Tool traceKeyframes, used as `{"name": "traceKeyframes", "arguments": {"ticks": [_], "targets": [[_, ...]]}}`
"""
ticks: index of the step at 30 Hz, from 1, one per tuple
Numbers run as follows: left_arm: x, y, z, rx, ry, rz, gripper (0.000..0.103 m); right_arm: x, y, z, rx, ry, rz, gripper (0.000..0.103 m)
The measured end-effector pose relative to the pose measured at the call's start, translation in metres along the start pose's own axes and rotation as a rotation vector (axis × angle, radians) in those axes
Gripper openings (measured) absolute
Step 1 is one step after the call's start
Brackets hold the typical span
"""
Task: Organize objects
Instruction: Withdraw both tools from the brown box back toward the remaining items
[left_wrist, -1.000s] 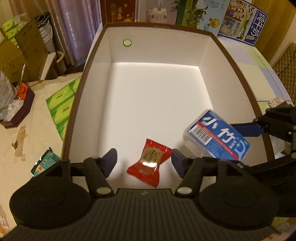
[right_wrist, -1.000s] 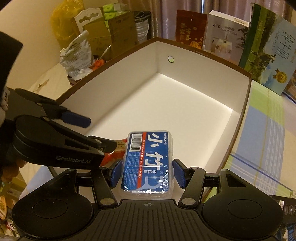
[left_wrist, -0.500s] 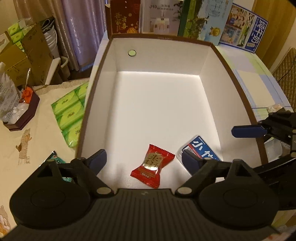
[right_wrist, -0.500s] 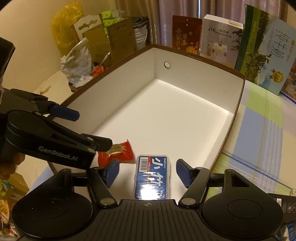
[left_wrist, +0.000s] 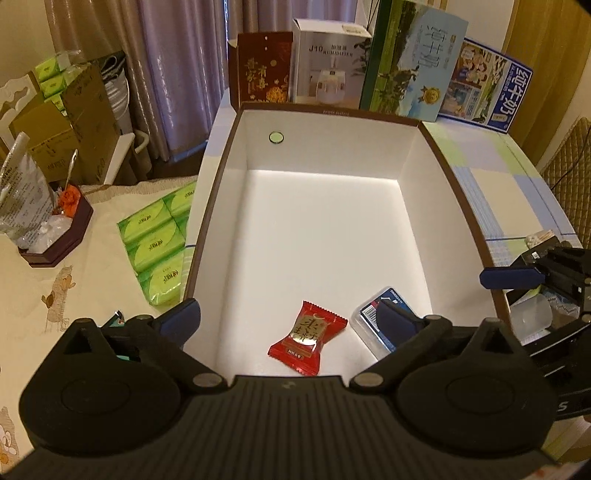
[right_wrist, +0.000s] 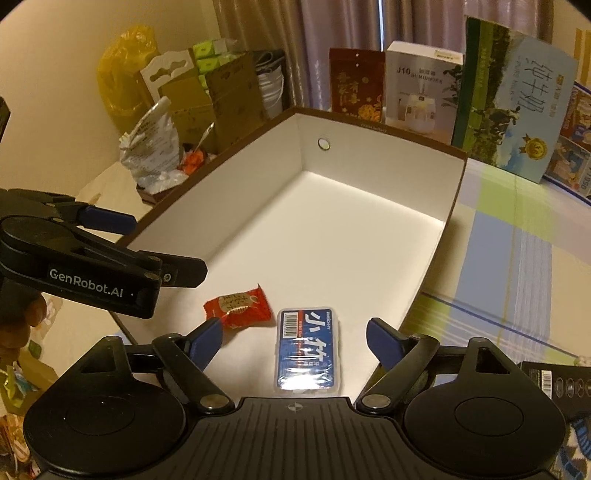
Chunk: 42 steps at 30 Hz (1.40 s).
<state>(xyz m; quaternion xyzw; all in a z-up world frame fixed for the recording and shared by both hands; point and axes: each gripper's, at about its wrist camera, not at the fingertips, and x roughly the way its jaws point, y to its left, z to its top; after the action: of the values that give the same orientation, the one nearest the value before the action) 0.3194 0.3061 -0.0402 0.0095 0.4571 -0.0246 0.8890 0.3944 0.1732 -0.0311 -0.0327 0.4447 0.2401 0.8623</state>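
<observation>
A white box (left_wrist: 236, 206) with a brown rim fills the centre of both views. Two items lie on its floor near the lower edge of the frame: a red candy (left_wrist: 308, 338) and, just beside it to the right, a blue floss case (right_wrist: 308, 349), flat and label up. They are close but not touching.

The left gripper (left_wrist: 288, 321) hangs above the candy. Its jaws are opening, nearly at full spread, and grip nothing; the candy lies below the gap, clear of both pads.

The right gripper (right_wrist: 295, 338) hangs above the floss case. Its jaws are opening, and the case lies between and below the fingers (right_wrist: 384, 341) with space on each side.

Green tissue packs (left_wrist: 159, 243) lie left of the box. Cartons (left_wrist: 328, 66) stand behind it at the upper frame edge.
</observation>
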Motion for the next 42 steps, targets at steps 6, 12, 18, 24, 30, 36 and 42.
{"name": "traceKeyframes", "arguments": {"ticks": [6,12,18,24,30,36,42], "targets": [[-0.017,-0.005,-0.01,-0.008,-0.025,0.019,0.102,-0.019,0.003,-0.007,0.023,-0.034,0.01,0.087],[-0.04,-0.009,-0.024,-0.072,-0.053,0.044,0.102,-0.039,0.002,-0.016,0.029,-0.064,0.03,0.09],[-0.062,-0.019,-0.034,-0.131,-0.072,0.062,0.102,-0.061,-0.005,-0.027,0.028,-0.079,0.053,0.091],[-0.074,-0.045,-0.042,-0.122,-0.082,0.056,0.102,-0.081,-0.019,-0.037,0.037,-0.089,0.071,0.092],[-0.081,-0.072,-0.049,-0.114,-0.085,0.041,0.102,-0.102,-0.036,-0.049,0.046,-0.098,0.072,0.092],[-0.084,-0.103,-0.054,-0.1,-0.079,0.011,0.102,-0.122,-0.06,-0.063,0.076,-0.105,0.06,0.092],[-0.085,-0.13,-0.058,-0.088,-0.069,-0.009,0.102,-0.138,-0.081,-0.077,0.1,-0.104,0.048,0.092]]}}
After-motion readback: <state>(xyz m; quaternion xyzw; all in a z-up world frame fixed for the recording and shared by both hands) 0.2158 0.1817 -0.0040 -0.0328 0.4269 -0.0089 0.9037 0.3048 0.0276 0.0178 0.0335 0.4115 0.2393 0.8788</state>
